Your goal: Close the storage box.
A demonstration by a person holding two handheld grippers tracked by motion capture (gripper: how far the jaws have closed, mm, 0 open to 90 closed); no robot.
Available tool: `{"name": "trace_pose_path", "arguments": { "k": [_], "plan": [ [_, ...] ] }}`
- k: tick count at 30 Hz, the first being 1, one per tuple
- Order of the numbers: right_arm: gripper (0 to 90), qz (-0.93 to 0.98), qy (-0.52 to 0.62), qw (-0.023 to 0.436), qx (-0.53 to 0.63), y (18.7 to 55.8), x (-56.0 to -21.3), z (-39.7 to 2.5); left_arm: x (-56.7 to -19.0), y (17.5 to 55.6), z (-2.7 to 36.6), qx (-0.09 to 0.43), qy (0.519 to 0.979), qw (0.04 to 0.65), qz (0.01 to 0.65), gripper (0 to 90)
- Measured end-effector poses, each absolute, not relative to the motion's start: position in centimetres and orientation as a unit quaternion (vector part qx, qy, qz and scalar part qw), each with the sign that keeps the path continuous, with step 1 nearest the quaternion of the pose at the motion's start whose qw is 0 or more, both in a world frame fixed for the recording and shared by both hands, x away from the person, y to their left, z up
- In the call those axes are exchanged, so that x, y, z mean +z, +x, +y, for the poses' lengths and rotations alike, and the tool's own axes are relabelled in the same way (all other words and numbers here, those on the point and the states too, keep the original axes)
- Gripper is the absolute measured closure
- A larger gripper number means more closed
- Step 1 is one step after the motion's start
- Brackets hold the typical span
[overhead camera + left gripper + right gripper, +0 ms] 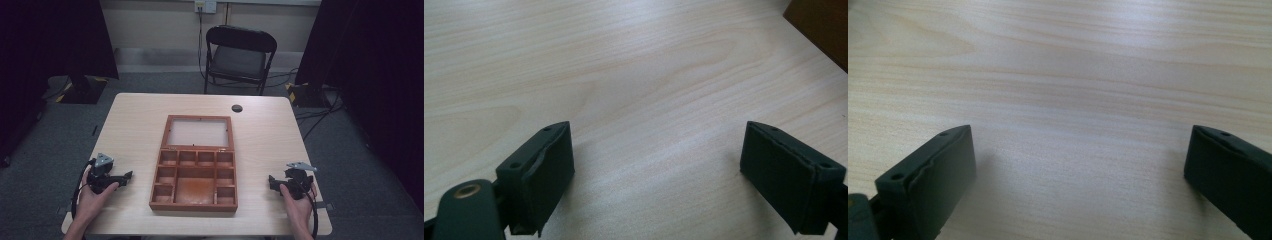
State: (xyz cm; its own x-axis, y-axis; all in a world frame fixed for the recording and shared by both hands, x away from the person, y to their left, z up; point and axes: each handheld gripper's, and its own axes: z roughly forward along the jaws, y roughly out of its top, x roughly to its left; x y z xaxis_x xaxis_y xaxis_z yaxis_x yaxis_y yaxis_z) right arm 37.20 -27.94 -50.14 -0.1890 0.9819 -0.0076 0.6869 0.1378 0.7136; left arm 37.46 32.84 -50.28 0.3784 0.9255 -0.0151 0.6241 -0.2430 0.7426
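The wooden box (194,177) lies open in the middle of the surface (135,120), with its lid laid flat on the far side and its long axis running away from the person. The left hand-held gripper (127,176) rests left of the box, pointing toward it, with its jaws wide apart and empty. The right hand-held gripper (270,181) rests right of the box, also spread wide and holding nothing. Both seem about equally near, so I think either could reach the box first.
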Motion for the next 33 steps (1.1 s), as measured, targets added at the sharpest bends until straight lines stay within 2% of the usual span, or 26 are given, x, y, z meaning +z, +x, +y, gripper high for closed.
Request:
{"name": "trace_pose_path", "arguments": {
  "k": [5, 12, 14, 16, 22, 24, 33],
  "plan": [
    [0.0, 0.711, 0.588, 0.249, 0.295, 37.1, -50.1, -28.0, -50.2, 37.5, 32.8, 0.224, 0.757, 0.338, 0.513, 13.6],
    [0.3, 0.705, 0.594, 0.252, 0.295, 37.1, -50.1, -27.9, -50.0, 37.5, 32.5, 0.223, 0.762, 0.335, 0.507, 19.7],
    [8.9, 0.706, 0.586, 0.255, 0.304, 37.0, -50.1, -27.7, -49.8, 37.6, 32.3, 0.219, 0.763, 0.344, 0.502, 22.7],
    [15.7, 0.711, 0.575, 0.257, 0.313, 36.9, -50.0, -27.6, -49.5, 37.7, 32.2, 0.221, 0.763, 0.345, 0.499, 21.9],
    [15.2, 0.715, 0.576, 0.233, 0.32, 37.2, -49.6, -27.3, -48.9, 38.3, 32.0, 0.207, 0.749, 0.368, 0.511, 21.3],
    [19.4, 0.718, 0.571, 0.23, 0.325, 37.4, -49.3, -27.2, -48.9, 38.7, 31.7, 0.206, 0.752, 0.366, 0.509, 21.6],
    [15.8, 0.729, 0.55, 0.221, 0.341, 38.5, -48.3, -25.4, -48.0, 39.2, 29.8, 0.211, 0.767, 0.364, 0.484, 19.8]
  ]
}}
